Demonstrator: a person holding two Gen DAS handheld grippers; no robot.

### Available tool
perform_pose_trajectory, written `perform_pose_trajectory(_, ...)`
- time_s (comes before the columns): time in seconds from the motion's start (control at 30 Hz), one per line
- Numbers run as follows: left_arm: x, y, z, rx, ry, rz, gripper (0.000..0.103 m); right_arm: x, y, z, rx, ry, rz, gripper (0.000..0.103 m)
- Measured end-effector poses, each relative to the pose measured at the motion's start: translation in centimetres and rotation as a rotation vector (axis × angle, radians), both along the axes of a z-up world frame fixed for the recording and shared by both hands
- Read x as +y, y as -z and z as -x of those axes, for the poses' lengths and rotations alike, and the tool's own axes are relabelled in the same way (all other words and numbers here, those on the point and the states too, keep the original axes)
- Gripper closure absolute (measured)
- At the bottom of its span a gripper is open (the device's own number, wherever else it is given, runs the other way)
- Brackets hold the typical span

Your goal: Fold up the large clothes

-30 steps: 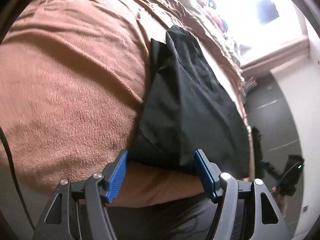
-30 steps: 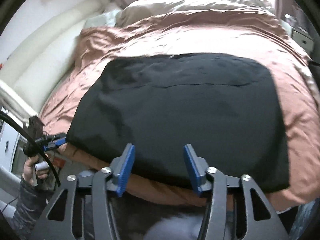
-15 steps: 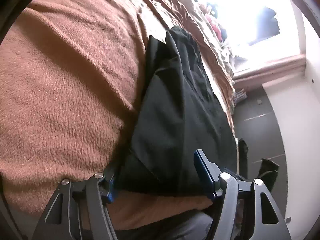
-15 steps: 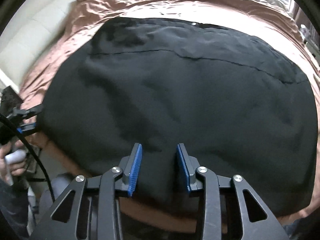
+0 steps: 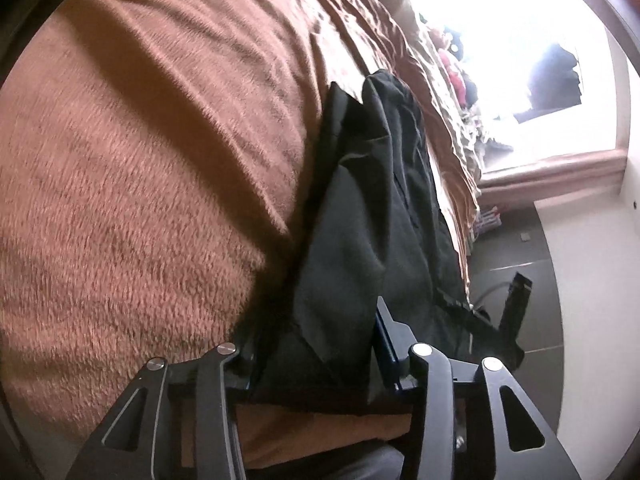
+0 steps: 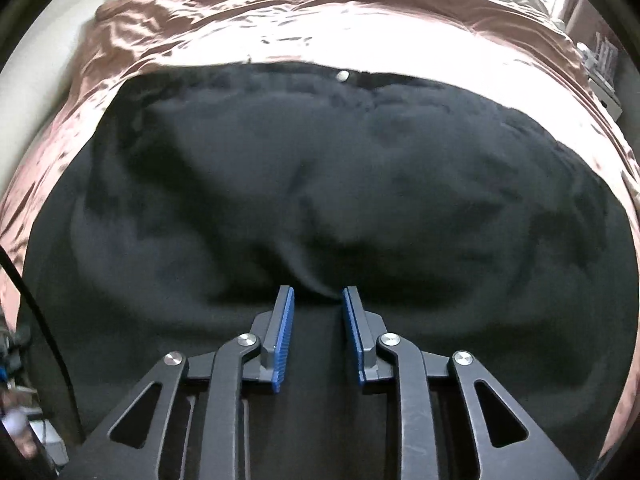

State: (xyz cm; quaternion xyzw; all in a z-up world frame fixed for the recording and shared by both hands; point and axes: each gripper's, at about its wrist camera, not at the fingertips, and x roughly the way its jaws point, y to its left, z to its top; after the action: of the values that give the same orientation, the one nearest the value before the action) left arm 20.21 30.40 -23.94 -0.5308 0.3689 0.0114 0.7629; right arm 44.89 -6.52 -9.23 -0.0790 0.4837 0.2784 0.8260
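A large black garment (image 6: 320, 184) lies spread on a brown bed cover (image 6: 320, 28); it has a small silver button (image 6: 342, 76) at its far edge. In the left wrist view the garment (image 5: 372, 216) runs away from me along the bed. My left gripper (image 5: 312, 332) is open and straddles the garment's near corner, with its left finger hidden under the cloth. My right gripper (image 6: 318, 296) sits low on the garment's near edge, jaws narrowed but still apart, with a fold of cloth (image 6: 312, 280) bunched between the tips.
The brown fleece blanket (image 5: 140, 184) fills the left of the left wrist view. A bright window (image 5: 520, 40) and dark floor (image 5: 516, 248) lie to the right of the bed. A pale headboard (image 6: 36, 60) is at left in the right wrist view.
Both grippers have moved forward onto the garment's near edge. The right jaws have narrowed a lot. The left gripper's left finger has slid under the corner.
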Motion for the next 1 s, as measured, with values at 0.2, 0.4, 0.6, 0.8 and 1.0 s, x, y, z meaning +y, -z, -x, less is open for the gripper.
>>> perform_pose_trajectory(0.2,-0.1,0.3,1.2,0.001,0.016,0.029,0.058,1.8,0.5,-3.6,0.004,0.046,-0.011,0.082)
perform_pose_trajectory(0.4,0.3,0.9,1.2,-0.003,0.003,0.076,0.059,3.5,0.9,-6.3,0.013,0.052,-0.011,0.082)
perform_pose_trajectory(0.6,0.1,0.3,1.0,-0.035,0.0,0.139,0.082,1.9,-1.9,-5.0,-0.002,0.039,-0.088,0.082)
perform_pose_trajectory(0.8,-0.8,-3.0,1.5,-0.135,0.019,0.117,0.086,-1.6,-2.2,0.0,0.019,0.013,-0.205,0.092)
perform_pose_trajectory(1.0,-2.3,-6.6,1.4,-0.235,0.064,0.081,0.088,-4.2,-0.9,3.8,0.059,0.001,-0.288,0.092)
